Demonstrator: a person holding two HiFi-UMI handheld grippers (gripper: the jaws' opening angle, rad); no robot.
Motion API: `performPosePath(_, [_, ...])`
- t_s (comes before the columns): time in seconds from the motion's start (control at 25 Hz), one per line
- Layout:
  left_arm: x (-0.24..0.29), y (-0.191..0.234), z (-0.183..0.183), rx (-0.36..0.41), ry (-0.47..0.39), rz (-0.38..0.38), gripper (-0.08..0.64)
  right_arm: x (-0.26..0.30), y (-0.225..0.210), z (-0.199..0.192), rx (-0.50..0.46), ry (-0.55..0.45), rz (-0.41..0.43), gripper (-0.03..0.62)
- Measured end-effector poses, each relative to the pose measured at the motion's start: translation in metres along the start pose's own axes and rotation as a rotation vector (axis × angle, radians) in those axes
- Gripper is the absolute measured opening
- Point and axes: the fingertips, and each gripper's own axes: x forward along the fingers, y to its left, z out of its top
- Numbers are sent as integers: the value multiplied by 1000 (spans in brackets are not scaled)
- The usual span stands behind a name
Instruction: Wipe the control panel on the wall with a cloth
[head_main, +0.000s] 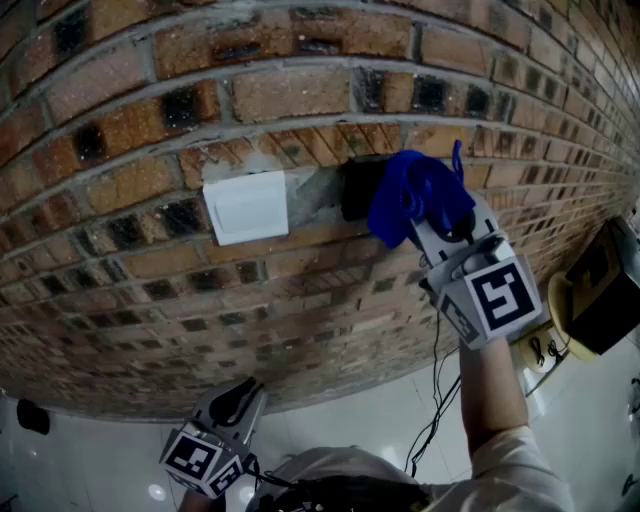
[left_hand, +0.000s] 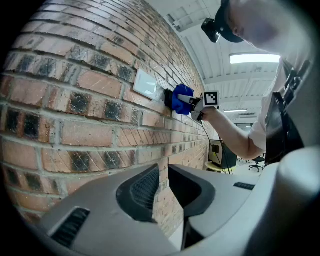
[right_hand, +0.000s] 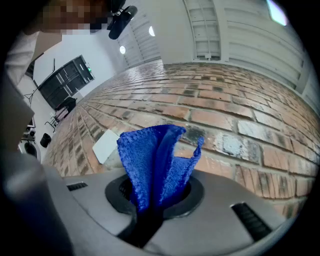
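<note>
Presently, the wiping step is judged to be just starting. The right gripper (head_main: 432, 222) is shown raised to the brick wall (head_main: 120, 120), with its jaws clamped on a folded blue cloth (head_main: 412, 192) that stands out ahead of the fingertips. Directly ahead of the cloth's leading edge a dark wall unit (head_main: 356, 188) is seen, partly covered by it. In the left gripper view the cloth (left_hand: 181, 98) and the unit (left_hand: 169, 98) appear to meet, though firm contact cannot be confirmed. To the left of this tool, just beside the dark unit, a white plate (head_main: 247, 207) is mounted; it is left uncovered by the cloth. Which of the two fittings is meant as the control panel cannot be settled, but the cloth is directed at the dark one.

The left gripper (head_main: 236, 404) is held low, well below and apart from the working tool. Only a narrow gap is left between its jaws and nothing is held; bare brick alone is seen through the gap.

For the next move, the cloth should be pressed flat and drawn across the unit's face in short strokes. The grip should be kept firm, so that the fold is not pulled out by the rough mortar. A pass to the tool's left would be needed if the white plate is also to be cleaned.
</note>
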Motion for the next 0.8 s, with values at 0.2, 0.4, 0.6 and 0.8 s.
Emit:
performPosePath(0.2, [21, -19, -2, 3, 24, 13, 58, -25, -56, -33, 27, 30, -51, 89])
performPosePath(0.4, [36, -33, -1, 10, 42, 24, 58, -37, -87, -61, 62, 44, -69, 91])
performPosePath(0.6, [33, -40, -3, 9, 53, 38, 58, -40, -50, -23, 34, -44, -15, 91])
performPosePath(0.8, [21, -43, -5, 19, 60, 60, 58, -11, 32, 15, 0, -107, 164, 91])
